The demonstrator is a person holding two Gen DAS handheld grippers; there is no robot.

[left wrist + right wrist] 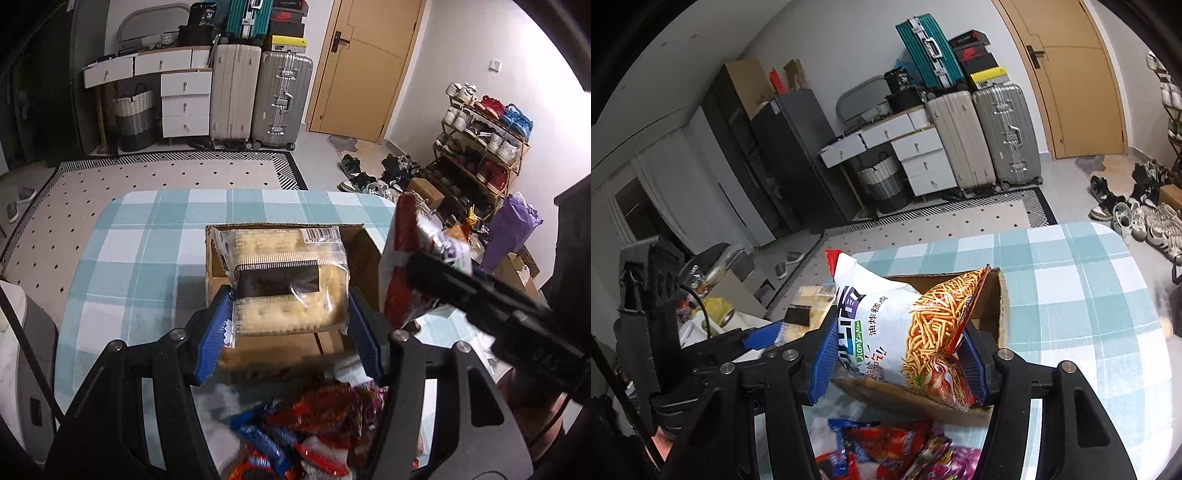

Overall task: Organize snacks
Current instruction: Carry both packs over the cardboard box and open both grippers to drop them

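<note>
My left gripper (pixel 288 310) is shut on a clear pack of pale crackers (pixel 284 277) with a black label, held above the open cardboard box (pixel 365 251) on the checked table. My right gripper (pixel 901 354) is shut on a white and red bag of fried noodle snack (pixel 908 328), also over the cardboard box (pixel 1001 306). In the left wrist view that snack bag (pixel 400 266) hangs at the right, with the right gripper's black body in front of it. A heap of red and blue snack packets (pixel 306 424) lies on the table's near side, below both grippers.
The blue and white checked tablecloth (pixel 147 240) covers the table. Beyond it are a patterned rug (pixel 166 173), suitcases (pixel 258 96), white drawers (pixel 184 103), a wooden door (pixel 369 66) and a shoe rack (pixel 480 140) with shoes on the floor.
</note>
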